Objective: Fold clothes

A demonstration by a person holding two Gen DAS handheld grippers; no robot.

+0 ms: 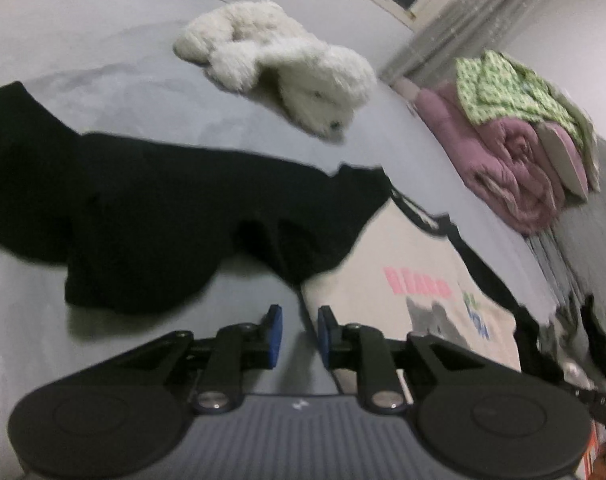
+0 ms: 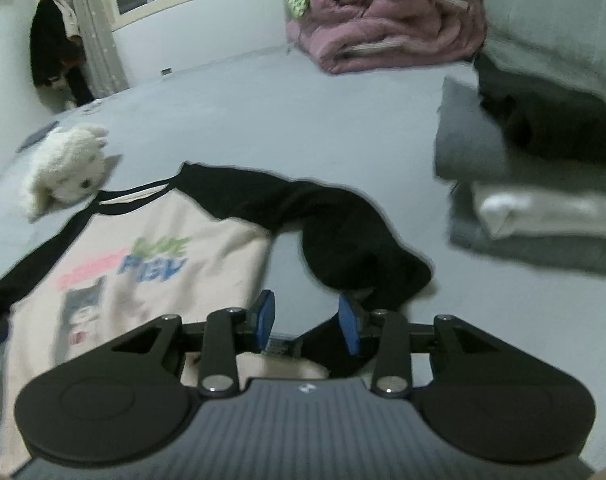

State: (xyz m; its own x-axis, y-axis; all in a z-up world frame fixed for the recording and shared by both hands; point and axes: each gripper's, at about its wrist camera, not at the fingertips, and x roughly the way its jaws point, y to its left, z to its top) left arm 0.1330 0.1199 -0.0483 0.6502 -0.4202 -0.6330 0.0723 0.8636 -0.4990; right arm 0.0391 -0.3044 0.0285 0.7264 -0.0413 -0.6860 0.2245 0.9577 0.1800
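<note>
On the bed, cream black-sleeved shirt (image 2: 151,248) lies seemingly flat; both jaws spread, empty.

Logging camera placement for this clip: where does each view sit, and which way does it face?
Left wrist: on the left gripper, jaws apart on nothing, angled down at the shirt, its black sleeve and the grey bed.
Right wrist: on the right gripper, jaws apart on nothing, looking over the shirt's other sleeve towards folded piles.
Shared: shirt, white plush toy, pink blanket.
</note>
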